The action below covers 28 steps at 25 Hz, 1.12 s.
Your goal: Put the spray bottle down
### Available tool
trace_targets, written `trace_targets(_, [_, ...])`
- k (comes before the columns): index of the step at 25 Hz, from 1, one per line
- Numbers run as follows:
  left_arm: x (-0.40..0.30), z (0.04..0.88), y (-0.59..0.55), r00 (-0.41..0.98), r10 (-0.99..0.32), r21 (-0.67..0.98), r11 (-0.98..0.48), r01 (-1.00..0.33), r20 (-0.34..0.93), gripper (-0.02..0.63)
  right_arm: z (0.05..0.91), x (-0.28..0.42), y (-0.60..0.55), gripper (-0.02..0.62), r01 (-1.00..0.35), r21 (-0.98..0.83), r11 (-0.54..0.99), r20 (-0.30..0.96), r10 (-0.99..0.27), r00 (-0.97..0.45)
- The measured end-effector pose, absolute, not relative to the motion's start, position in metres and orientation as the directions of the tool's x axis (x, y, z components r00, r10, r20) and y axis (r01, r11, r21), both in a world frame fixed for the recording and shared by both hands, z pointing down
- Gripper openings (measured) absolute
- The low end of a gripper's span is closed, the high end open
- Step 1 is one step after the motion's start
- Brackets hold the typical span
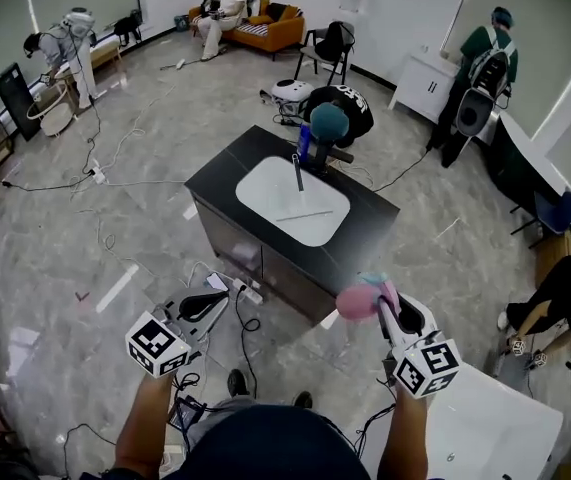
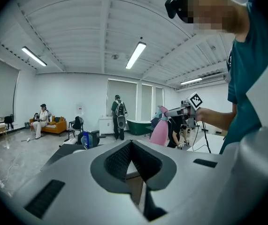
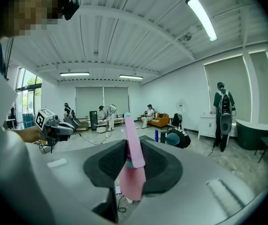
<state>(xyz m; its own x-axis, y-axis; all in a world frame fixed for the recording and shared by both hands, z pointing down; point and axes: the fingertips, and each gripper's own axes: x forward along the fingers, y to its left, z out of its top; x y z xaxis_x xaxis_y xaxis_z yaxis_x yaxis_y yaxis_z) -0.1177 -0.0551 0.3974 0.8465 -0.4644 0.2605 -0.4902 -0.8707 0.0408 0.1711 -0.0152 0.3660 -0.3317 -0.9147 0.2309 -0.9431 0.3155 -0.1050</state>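
Containers: the white basin [image 1: 265,193] is sitting sunk into the black countertop [image 1: 220,173] of the sink cabinet, mid-floor. A dark faucet [image 1: 298,171] is standing at its far rim. A thin pale line is lying across the basin floor; I cannot tell what it is. A blue bottle [image 1: 304,141] is standing at the counter's far edge. The pink spray bottle [image 1: 363,299] is opaque, so its fill level is not showing.

Tool relation: the left gripper [image 1: 208,305] is hanging over the floor with its jaw tips meeting and nothing between them. The right gripper [image 1: 385,306] is clamping the spray bottle just below its teal collar, with the body hanging below the jaws in front of the cabinet.

Markings: each gripper cube, left [image 1: 157,345] and right [image 1: 427,366], is showing black-and-white square markers, not readable text.
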Motion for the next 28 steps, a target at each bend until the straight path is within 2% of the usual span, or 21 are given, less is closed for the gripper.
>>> trace_targets(9, [-0.154,0.398,-0.11,0.886,-0.383,0.028,-0.914,-0.404,0.262,0.005,0.365,0.137,-0.06,0.098,-0.966,-0.07,0.248,0.222,-0.941,-0.257])
trace_targets(14, [-0.157,0.417,-0.136,0.884,-0.375,0.061,-0.912,-0.406,0.278,0.005,0.381,0.138,-0.091,0.098,-0.965,-0.073,0.253,0.247,-0.932,-0.263])
trace_targets(28, [-0.085,0.461,-0.21,0.846,-0.445,0.144,-0.855,-0.499,0.294,0.005,0.44,0.183,-0.218,0.098,-0.916,-0.119,0.382,0.289,-0.87,-0.4])
